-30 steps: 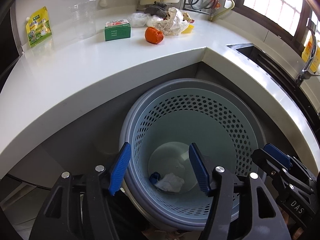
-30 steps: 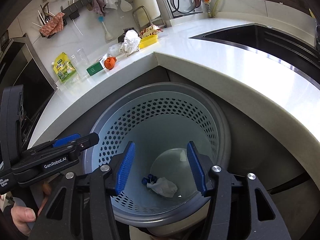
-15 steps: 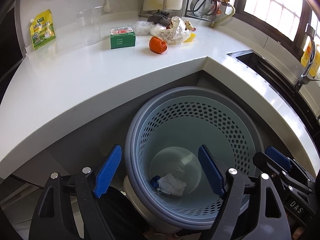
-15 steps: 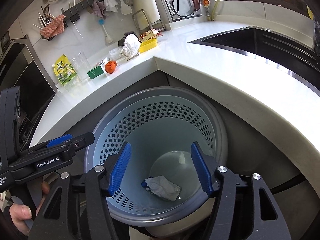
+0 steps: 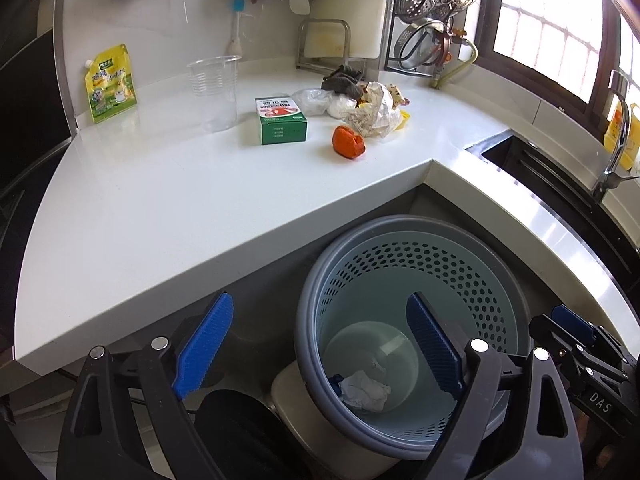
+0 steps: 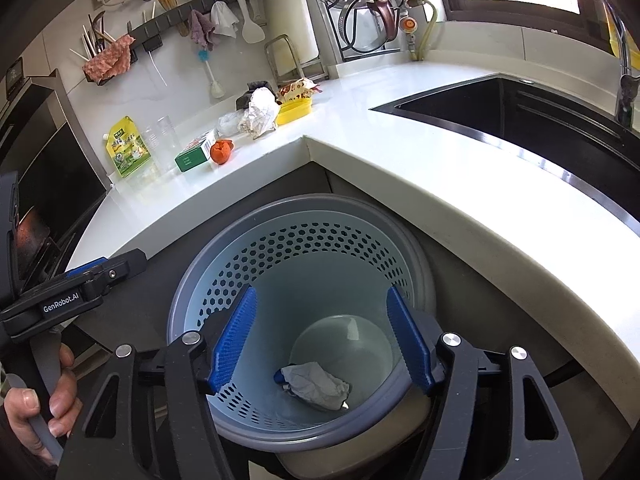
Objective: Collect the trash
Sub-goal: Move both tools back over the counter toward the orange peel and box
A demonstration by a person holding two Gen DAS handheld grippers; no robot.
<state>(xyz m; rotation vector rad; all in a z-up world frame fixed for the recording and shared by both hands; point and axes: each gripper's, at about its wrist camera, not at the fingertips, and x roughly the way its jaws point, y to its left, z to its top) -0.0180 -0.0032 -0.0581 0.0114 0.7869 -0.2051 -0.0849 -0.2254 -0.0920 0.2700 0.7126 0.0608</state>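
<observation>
Crumpled paper [image 6: 316, 386] lies in basket [image 6: 192, 292], apparently near its wall.

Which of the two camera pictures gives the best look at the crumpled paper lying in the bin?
The right wrist view. There the crumpled paper lies whole on the bin floor, in the open between the gripper's fingers. In the left wrist view the paper sits lower, close behind the bin's near rim, and looks smaller.

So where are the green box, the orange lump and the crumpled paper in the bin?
Green cardboard box [image 5: 283, 130], left wrist view, front face.
Orange lump [image 5: 348, 142], left wrist view, middle.
Crumpled white paper [image 6: 316, 386], right wrist view, middle.
</observation>
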